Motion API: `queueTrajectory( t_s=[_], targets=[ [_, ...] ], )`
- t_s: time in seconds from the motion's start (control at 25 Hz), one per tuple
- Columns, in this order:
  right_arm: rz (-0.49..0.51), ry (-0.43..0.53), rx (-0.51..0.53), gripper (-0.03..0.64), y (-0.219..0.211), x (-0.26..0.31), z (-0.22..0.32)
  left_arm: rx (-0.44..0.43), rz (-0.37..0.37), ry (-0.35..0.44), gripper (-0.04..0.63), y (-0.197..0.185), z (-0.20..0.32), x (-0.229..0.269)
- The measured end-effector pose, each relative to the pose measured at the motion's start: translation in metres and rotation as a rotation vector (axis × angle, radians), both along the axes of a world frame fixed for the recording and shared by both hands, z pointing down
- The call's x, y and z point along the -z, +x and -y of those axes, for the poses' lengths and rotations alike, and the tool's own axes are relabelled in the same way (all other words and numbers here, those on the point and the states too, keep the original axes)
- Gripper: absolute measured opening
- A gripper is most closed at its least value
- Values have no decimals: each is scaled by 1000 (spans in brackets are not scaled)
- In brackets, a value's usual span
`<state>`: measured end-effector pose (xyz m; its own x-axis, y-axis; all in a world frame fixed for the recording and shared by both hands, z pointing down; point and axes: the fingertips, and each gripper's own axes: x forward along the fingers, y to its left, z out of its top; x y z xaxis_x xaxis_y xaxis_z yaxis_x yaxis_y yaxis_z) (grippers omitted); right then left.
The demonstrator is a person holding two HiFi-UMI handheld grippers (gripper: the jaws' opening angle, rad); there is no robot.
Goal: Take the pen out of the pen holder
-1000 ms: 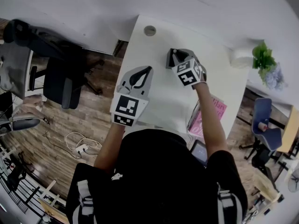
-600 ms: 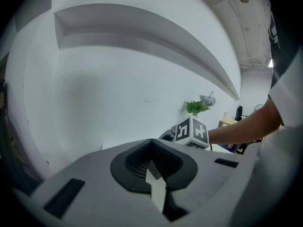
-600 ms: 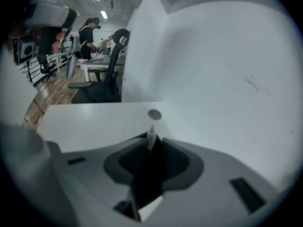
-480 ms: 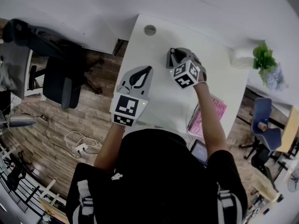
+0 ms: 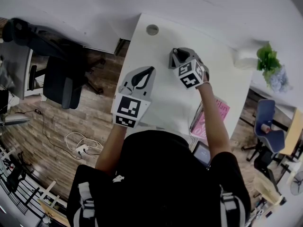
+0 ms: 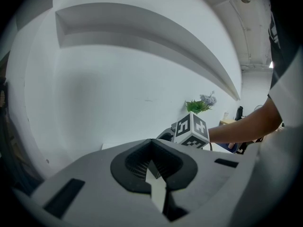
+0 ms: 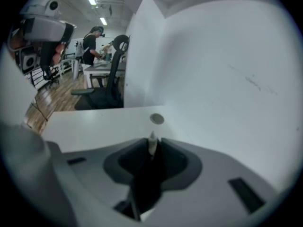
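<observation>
No word, number or brand can be read in this room. The pink book (image 5: 224,109) at the edge of the white desk (image 5: 163,96) carries pale cover lettering, too small to make out. The cubes on the left gripper (image 5: 150,70) and right gripper (image 5: 175,53) bear only black-and-white square patterns.

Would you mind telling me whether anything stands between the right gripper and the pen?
Nothing visible does: the right gripper already has its fingers shut on the pen, whose pale tip pokes out between them.
</observation>
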<state>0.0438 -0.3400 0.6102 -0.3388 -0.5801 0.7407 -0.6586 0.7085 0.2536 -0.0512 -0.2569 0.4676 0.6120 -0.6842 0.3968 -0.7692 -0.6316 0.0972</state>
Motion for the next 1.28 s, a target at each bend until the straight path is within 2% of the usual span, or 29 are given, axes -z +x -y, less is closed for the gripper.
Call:
queueTrajectory(
  t_s=[0.6, 1.0, 1.28],
  targets=[
    [36, -31, -14, 114, 0, 1, 0, 5, 1, -3, 20, -2, 1, -1],
    [123, -43, -51, 113, -8, 3, 6, 2, 5, -1, 20, -4, 1, -1],
    [145, -62, -67, 80, -8, 3, 6, -1, 4, -3, 20, -4, 2, -1]
  ],
)
